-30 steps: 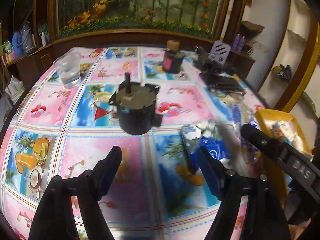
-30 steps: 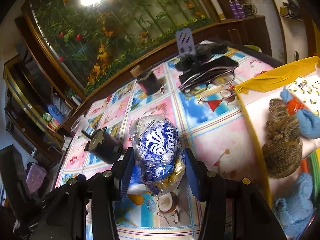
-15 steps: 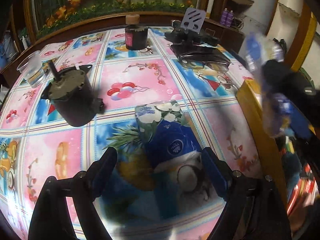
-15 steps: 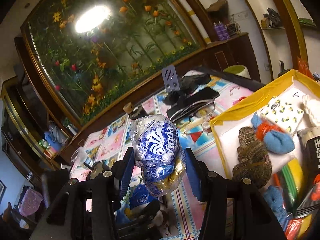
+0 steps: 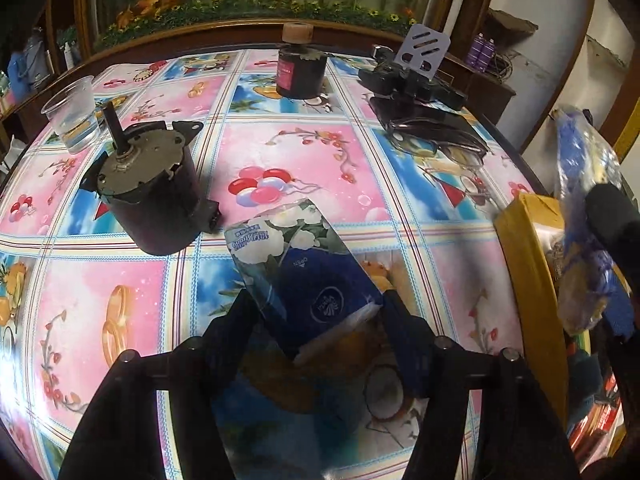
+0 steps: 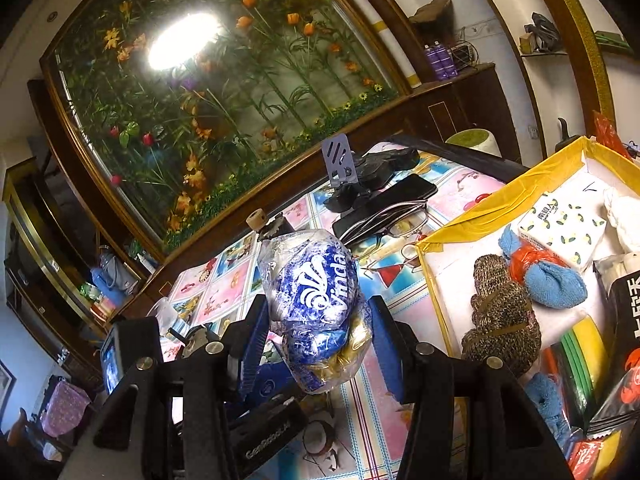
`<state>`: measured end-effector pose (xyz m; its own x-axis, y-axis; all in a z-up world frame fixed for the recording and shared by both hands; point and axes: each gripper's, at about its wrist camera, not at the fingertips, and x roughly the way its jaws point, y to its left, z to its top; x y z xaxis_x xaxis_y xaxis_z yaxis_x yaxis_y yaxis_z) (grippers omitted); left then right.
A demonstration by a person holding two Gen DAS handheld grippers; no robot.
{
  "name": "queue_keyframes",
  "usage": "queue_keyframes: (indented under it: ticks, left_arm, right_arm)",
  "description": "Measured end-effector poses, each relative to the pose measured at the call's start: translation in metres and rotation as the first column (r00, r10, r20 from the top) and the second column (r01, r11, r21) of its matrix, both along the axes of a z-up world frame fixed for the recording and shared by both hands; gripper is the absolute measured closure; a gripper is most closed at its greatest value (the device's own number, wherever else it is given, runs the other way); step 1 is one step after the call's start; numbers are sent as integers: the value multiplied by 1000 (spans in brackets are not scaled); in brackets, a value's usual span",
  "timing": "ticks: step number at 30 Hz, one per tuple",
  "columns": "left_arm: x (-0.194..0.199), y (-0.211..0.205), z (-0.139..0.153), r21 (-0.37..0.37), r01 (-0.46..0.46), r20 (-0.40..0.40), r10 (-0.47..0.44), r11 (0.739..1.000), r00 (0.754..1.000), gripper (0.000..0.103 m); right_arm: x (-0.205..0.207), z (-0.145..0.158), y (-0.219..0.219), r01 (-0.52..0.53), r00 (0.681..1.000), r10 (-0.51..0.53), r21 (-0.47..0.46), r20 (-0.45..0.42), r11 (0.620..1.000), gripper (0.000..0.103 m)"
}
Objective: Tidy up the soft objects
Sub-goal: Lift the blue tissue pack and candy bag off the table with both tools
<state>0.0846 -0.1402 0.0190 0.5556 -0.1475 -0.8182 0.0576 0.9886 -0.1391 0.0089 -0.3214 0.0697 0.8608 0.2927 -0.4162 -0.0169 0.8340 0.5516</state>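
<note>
My right gripper (image 6: 318, 340) is shut on a crumpled blue-and-white Vinda tissue bag (image 6: 316, 284) and holds it in the air left of the yellow box (image 6: 496, 216). The bag also shows in the left wrist view (image 5: 584, 216), above the box's edge (image 5: 524, 248). The box holds blue towels (image 6: 548, 280), a brown knitted bundle (image 6: 500, 316) and a lemon-print pack (image 6: 564, 228). My left gripper (image 5: 316, 312) is open, its fingers on either side of a blue flowered tissue pack (image 5: 304, 264) that lies on the tablecloth.
A black motor (image 5: 148, 196) stands left of the tissue pack. A plastic cup (image 5: 72, 114), a dark jar (image 5: 300, 68), a phone stand (image 5: 416, 68), a black wallet and glasses (image 5: 436, 132) sit toward the back of the table.
My left gripper has moved in over the flowered tissue pack, which now lies between its fingers. My right gripper has lifted the Vinda bag farther toward the yellow box.
</note>
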Motion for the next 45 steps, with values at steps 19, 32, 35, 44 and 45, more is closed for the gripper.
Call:
queue_keyframes:
  ticks: [19, 32, 35, 44, 45]
  left_arm:
    - [-33, 9, 25, 129, -1, 160, -20, 992, 987, 42]
    - [-48, -1, 43, 199, -15, 305, -47, 980, 951, 42]
    - [-51, -3, 46, 205, -18, 325, -51, 979, 944, 42]
    - [-64, -10, 54, 213, -6, 379, -77, 977, 922, 42]
    - [-65, -11, 55, 214, -2, 383, -82, 977, 920, 42]
  right_arm:
    - [7, -3, 10, -47, 999, 47, -29, -7, 998, 49]
    - [0, -3, 8, -31, 999, 31, -41, 13, 999, 48]
    - [-1, -2, 8, -21, 1000, 22, -47, 11, 999, 49]
    - [-20, 4, 3, 5, 1000, -5, -62, 7, 998, 49]
    - [-24, 5, 2, 6, 1000, -5, -61, 7, 998, 48]
